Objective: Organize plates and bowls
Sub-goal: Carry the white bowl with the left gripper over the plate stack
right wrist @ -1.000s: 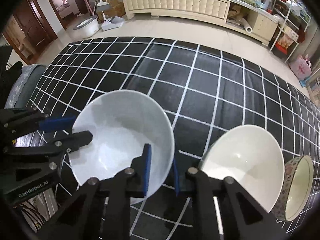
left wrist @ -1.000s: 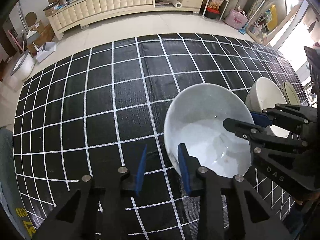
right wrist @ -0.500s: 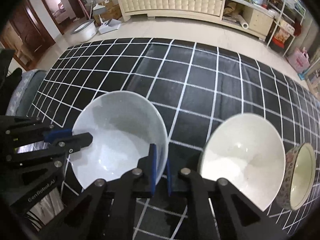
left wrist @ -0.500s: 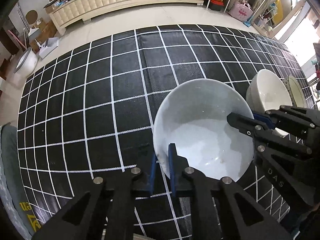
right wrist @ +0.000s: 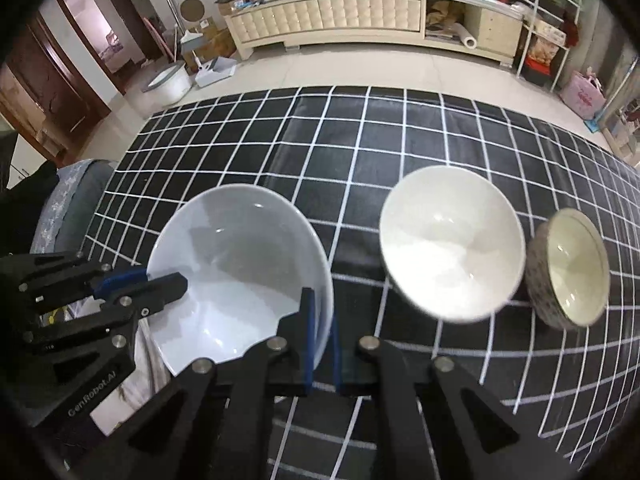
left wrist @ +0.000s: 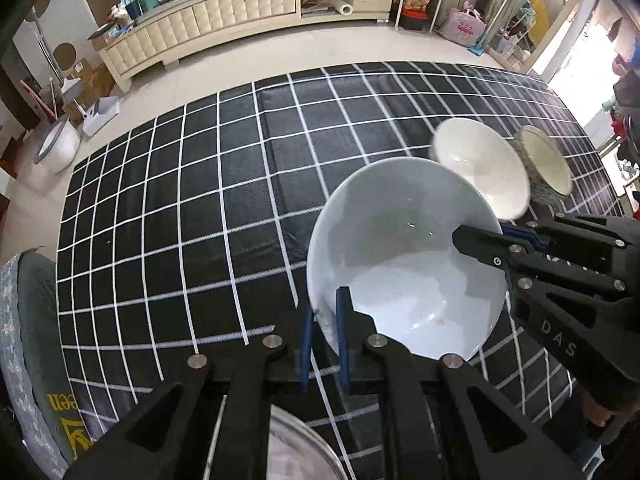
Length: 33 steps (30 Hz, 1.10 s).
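A large white bowl (left wrist: 404, 256) is held over the black checked tablecloth (left wrist: 200, 200) by both grippers. My left gripper (left wrist: 323, 322) is shut on its near left rim. My right gripper (right wrist: 321, 326) is shut on its right rim; it also shows in the left wrist view (left wrist: 500, 236). The bowl also shows in the right wrist view (right wrist: 240, 276), with the left gripper (right wrist: 144, 280) on its left rim. A second white bowl (right wrist: 452, 240) and a small patterned bowl (right wrist: 568, 268) stand to the right on the cloth.
The rim of a plate or dish (left wrist: 296, 448) lies under the left gripper at the near edge. A grey cushioned seat (left wrist: 24, 320) is at the table's left end. A cream cabinet (right wrist: 340, 20) stands across the tiled floor.
Both grippers closed on the large bowl's rim. The bowl now sits higher and both views have risen, so the cloth and the other bowls look farther off.
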Tool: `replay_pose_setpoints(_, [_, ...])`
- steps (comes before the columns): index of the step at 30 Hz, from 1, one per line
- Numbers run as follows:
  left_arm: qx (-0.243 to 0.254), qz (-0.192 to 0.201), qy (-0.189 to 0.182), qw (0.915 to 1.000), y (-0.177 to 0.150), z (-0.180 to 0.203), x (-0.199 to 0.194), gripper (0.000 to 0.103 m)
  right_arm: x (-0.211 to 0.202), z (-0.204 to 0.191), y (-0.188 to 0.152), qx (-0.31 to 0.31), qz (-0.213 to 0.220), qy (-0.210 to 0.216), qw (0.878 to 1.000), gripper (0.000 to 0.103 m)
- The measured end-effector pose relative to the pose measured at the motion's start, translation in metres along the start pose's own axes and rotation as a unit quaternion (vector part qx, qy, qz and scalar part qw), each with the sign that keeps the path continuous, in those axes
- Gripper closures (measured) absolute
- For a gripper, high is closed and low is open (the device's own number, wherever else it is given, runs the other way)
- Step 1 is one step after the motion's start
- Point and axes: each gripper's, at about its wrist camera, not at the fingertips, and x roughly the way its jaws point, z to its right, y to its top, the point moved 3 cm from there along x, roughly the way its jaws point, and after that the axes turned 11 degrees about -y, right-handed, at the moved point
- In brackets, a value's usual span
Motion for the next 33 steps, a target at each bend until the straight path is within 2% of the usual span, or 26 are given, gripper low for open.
replay_pose_setpoints(6, [0.003,0.010,-0.001,0.9999,-0.022,0.016,-0.022,0.094,-0.023,0.001,-0.021,0.011,0.005,0.000,1.000,0.093])
replay_pose_setpoints(12, [0.005,0.008,-0.010,0.9999,-0.045,0.035,-0.023,0.093,-0.028,0.001,-0.048,0.026,-0.006,-0.003,1.000,0.093])
replay_pose_setpoints(17, [0.007,0.001,-0.008,0.9999,-0.075,0.046,-0.019,0.094,-0.022,0.000,-0.076,0.034,-0.018,-0.006,0.999,0.093])
replay_pose_setpoints(25, [-0.015,-0.020,-0.026,0.9993,-0.119,0.047,0.003,0.093,-0.008,-0.004,-0.109,0.038,-0.048,-0.006,0.998,0.093])
replay_pose_setpoints(33, [-0.026,-0.036,-0.028,0.9986,-0.131,0.046,0.021,0.094,0.005,-0.011,-0.123,0.036,-0.061,-0.007,0.997,0.093])
